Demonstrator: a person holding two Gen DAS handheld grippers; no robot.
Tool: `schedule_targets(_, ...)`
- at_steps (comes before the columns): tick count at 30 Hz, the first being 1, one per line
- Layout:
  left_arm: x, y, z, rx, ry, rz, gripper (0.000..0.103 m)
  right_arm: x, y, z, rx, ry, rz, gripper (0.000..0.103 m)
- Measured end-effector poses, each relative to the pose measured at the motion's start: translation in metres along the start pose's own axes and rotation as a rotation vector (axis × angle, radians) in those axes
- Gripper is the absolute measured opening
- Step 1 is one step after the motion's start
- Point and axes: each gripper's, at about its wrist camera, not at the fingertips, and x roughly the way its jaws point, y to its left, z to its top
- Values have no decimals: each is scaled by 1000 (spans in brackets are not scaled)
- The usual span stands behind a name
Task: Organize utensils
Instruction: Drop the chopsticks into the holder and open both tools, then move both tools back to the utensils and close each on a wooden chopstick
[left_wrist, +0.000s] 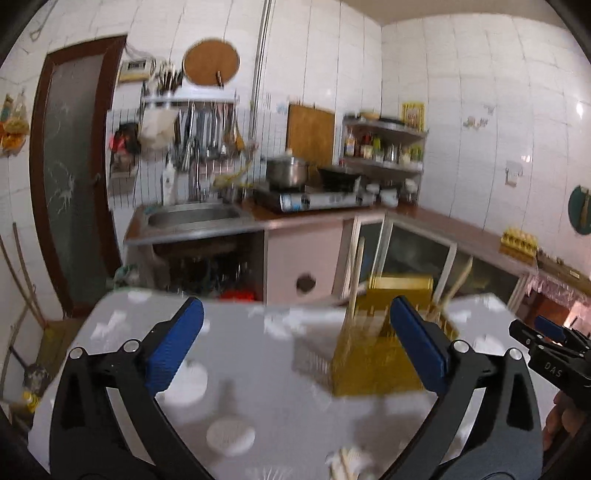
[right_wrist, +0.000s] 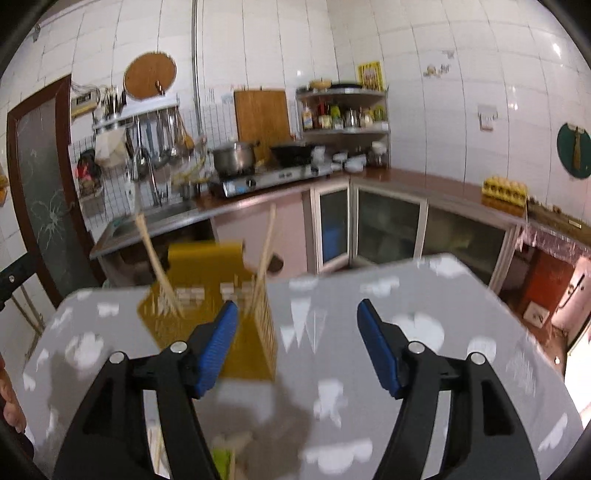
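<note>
A yellow slatted utensil holder (left_wrist: 373, 354) stands on the grey patterned table (left_wrist: 236, 354), with wooden chopsticks (left_wrist: 355, 280) leaning up out of it. In the right wrist view the holder (right_wrist: 236, 332) sits left of centre with chopsticks (right_wrist: 157, 269) sticking out. My left gripper (left_wrist: 295, 336) is open and empty above the table, its right finger in front of the holder. My right gripper (right_wrist: 297, 332) is open and empty; it also shows in the left wrist view (left_wrist: 550, 339). Pale loose utensils (left_wrist: 349, 461) lie at the near table edge, blurred; they also show in the right wrist view (right_wrist: 225, 454).
Behind the table a kitchen counter runs along the wall with a sink (left_wrist: 192, 216), a gas stove (left_wrist: 314, 197) with a pot (left_wrist: 286, 171) and a wok. A corner shelf (left_wrist: 384, 144) holds bottles. A door (left_wrist: 70, 177) is at the left.
</note>
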Motion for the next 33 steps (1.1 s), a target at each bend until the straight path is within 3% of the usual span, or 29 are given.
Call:
schedule_targets(7,20,13,-78,-14,196,5,98,17,6,-73,-5,152,15,66)
schedule_targets(13,39,14,-122,-17,310,15,98,35,16,-116,-23,245,20,66)
schedule_targets(20,50,9,-147,-10,376,18,98,46,28,-127,-54,290,32,66)
schedule_targets(33,67,-3,-159,26,437,38,98,61,40,-135,-75,364,52,60)
